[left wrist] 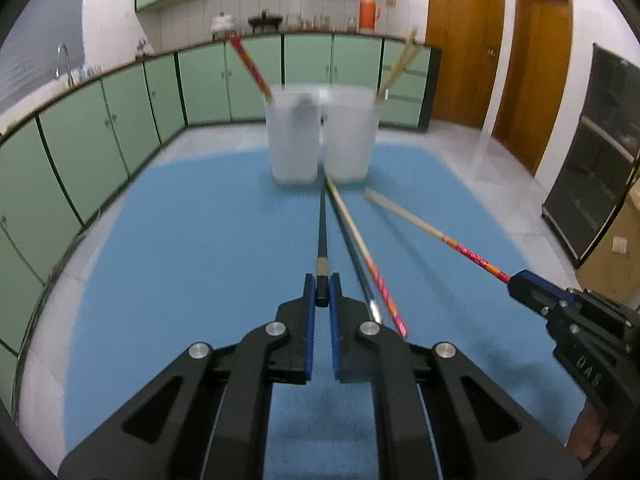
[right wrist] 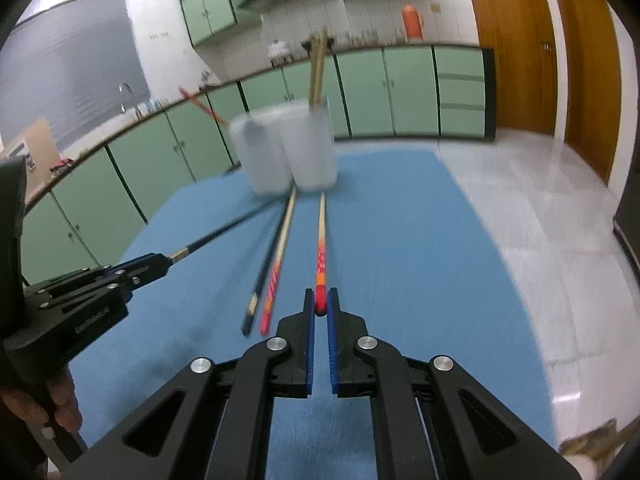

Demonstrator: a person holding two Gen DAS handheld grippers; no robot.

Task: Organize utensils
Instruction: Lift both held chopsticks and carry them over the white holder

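Observation:
My left gripper point(left wrist: 322, 292) is shut on the end of a black chopstick point(left wrist: 322, 232) that points at two frosted cups. The left cup point(left wrist: 294, 140) holds a red chopstick point(left wrist: 250, 66); the right cup point(left wrist: 349, 138) holds pale wooden chopsticks point(left wrist: 400, 66). My right gripper point(right wrist: 321, 304) is shut on a red-and-pale chopstick point(right wrist: 321, 240), also aimed at the cups point(right wrist: 310, 148). It shows in the left wrist view point(left wrist: 516, 282) at the right. A black chopstick point(right wrist: 266, 264) and a red-handled chopstick point(right wrist: 280, 256) lie on the blue mat point(right wrist: 400, 260) between the grippers.
The mat covers a white table point(right wrist: 520, 240). Green cabinets point(left wrist: 100, 140) run along the back and left. Wooden doors point(left wrist: 464, 40) stand at the right. A dark cabinet point(left wrist: 592, 168) is at the far right.

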